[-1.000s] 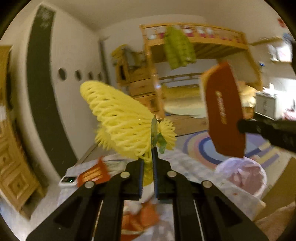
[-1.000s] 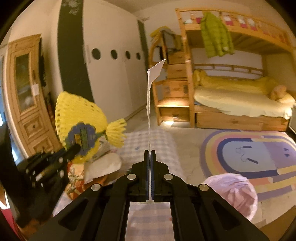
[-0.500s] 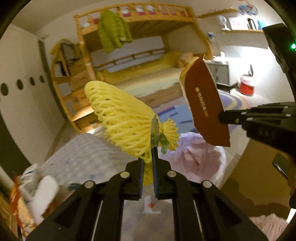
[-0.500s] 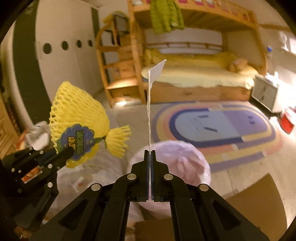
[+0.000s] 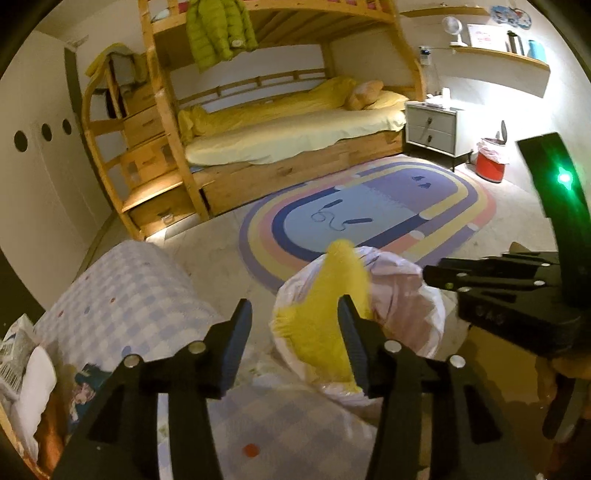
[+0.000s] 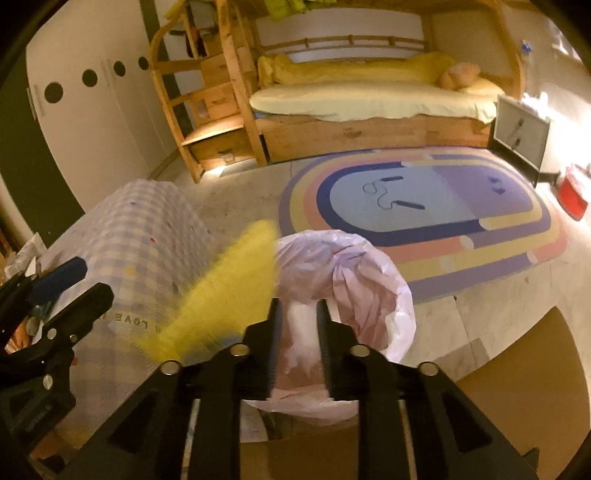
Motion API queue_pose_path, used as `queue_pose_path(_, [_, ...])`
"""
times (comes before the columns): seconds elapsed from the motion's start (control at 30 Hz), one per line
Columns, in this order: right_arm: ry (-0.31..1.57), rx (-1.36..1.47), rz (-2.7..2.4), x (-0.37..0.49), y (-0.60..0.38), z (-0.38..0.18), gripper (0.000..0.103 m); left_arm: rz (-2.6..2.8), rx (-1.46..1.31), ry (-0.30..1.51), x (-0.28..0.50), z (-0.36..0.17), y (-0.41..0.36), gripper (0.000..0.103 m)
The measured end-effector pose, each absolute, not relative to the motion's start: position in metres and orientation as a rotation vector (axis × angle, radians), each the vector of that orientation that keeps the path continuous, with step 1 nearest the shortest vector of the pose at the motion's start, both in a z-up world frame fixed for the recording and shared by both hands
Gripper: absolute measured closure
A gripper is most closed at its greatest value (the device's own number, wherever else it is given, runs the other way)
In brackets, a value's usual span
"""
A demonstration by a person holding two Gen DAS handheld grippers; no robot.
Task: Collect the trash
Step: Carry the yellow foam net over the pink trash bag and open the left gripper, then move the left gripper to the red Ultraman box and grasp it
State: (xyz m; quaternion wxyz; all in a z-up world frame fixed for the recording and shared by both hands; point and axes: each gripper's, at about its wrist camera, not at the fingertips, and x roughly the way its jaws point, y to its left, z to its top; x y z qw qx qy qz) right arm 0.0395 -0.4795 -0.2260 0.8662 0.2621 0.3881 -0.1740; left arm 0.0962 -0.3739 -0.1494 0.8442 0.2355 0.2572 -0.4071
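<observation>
L gripper [image 5: 295, 328], lower centre of left wrist view: jaws spread wide, nothing clamped. Yellow foam fruit net [image 5: 328, 317] shows blurred betw/behind the fingers, over the mouth of the pink-white trash bag [image 5: 406, 306]; can't tell if it touches the bag. In right wrist view the same net [image 6: 225, 291] is a yellow smear at centre-left, just left of the bag [image 6: 354, 280].

R gripper [image 6: 297, 347], bottom centre of right wrist view: jaws partly apart, gap narrower than L's, nothing betw them; bag interior visible through the gap. In left wrist view R gripper [image 5: 432, 275] comes in from right edge, tip at the bag's rim, green LED lit on its body at upper right.

Checked blue-white cloth [image 5: 140, 295] covers a surface lower left in both views. Wrappers and a white item [image 5: 33, 384] at far lower left edge. Brown cardboard [image 6: 517, 398] lower right. Oval striped rug [image 5: 369, 218] mid-frame, wooden bunk bed [image 5: 280, 133] w/ yellow bedding across top, green jacket [image 5: 218, 29] hung on upper rail, white nightstand [image 5: 436, 127] and red bin [image 5: 489, 164] upper right.
</observation>
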Motion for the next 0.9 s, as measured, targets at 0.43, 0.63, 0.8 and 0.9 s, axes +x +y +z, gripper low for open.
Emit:
queue_pose_path(0.43, [0.718,0.533,-0.315,0.018,-0.437,-0.156,0.08,-0.753,0.353,0.55,0.095,-0.117,-0.285,0.056])
queue_pose_path(0.63, [0.687,0.504,-0.225,0.025,-0.396,-0.114,0.08,-0.688,0.295,0.548,0.094,-0.104,-0.228,0.052])
queue_pose_path(0.8, [0.68,0.445,-0.105,0.048,-0.344,-0.09,0.073,-0.608,0.266,0.542,0.096,-0.099,-0.18,0.049])
queue_pose_path(0.9, [0.683,0.396,-0.029,0.065,-0.31,-0.084,0.071,-0.538,0.238,0.549,0.101,-0.099,-0.145,0.047])
